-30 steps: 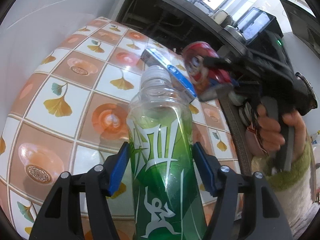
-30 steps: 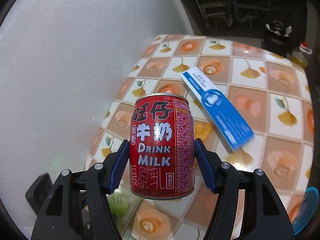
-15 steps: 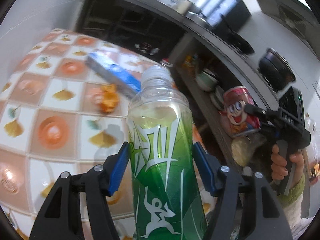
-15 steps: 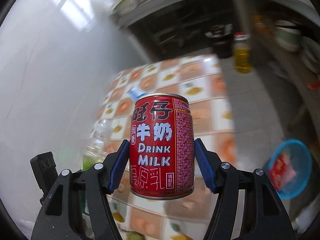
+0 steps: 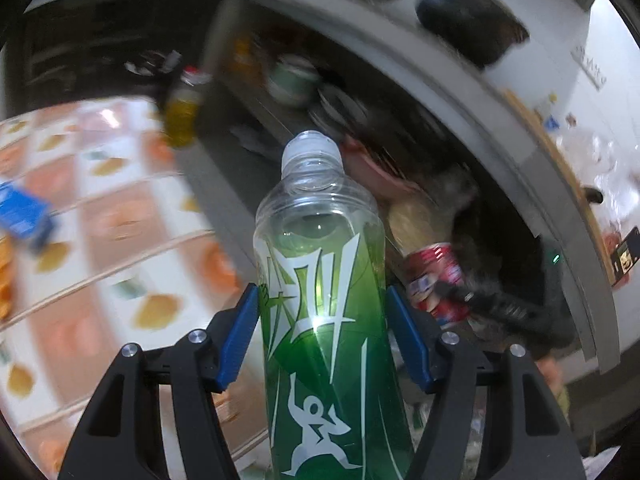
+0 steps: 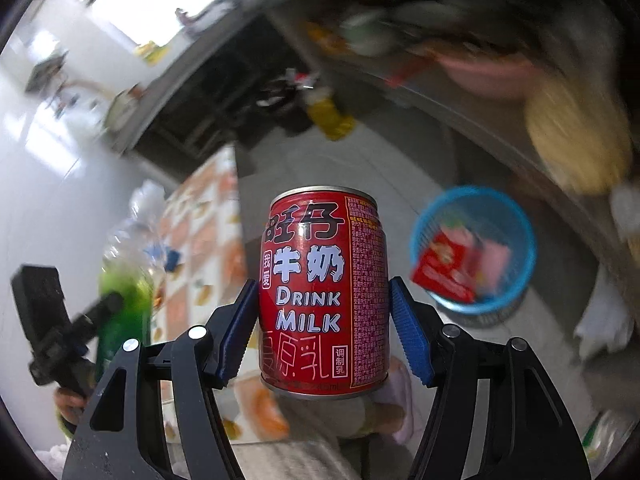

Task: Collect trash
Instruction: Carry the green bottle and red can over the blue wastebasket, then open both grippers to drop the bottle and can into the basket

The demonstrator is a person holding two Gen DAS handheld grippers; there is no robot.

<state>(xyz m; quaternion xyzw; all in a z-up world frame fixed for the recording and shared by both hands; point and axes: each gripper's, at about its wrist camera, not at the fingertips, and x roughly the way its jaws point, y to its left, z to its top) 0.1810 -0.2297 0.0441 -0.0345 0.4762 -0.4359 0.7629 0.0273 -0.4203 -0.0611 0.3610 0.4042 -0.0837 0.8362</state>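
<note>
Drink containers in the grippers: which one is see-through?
The green bottle in the left gripper; the red milk can in the right gripper is opaque metal.

The left tool [image 5: 322, 336] is built of matte black plastic arms, each tipped with a blue ribbed pad [image 5: 239, 338] and studded with two round silver screws beside that pad. The right tool [image 6: 323, 330] is made alike, with a blue pad [image 6: 408, 330] on each arm. A green cuff is glimpsed, blurred, below the right tool's black handle.

R gripper [image 6: 324, 320] clamps red milk can [image 6: 323, 292]; blue basket [image 6: 516, 220] w/ wrappers on floor, right.
</note>
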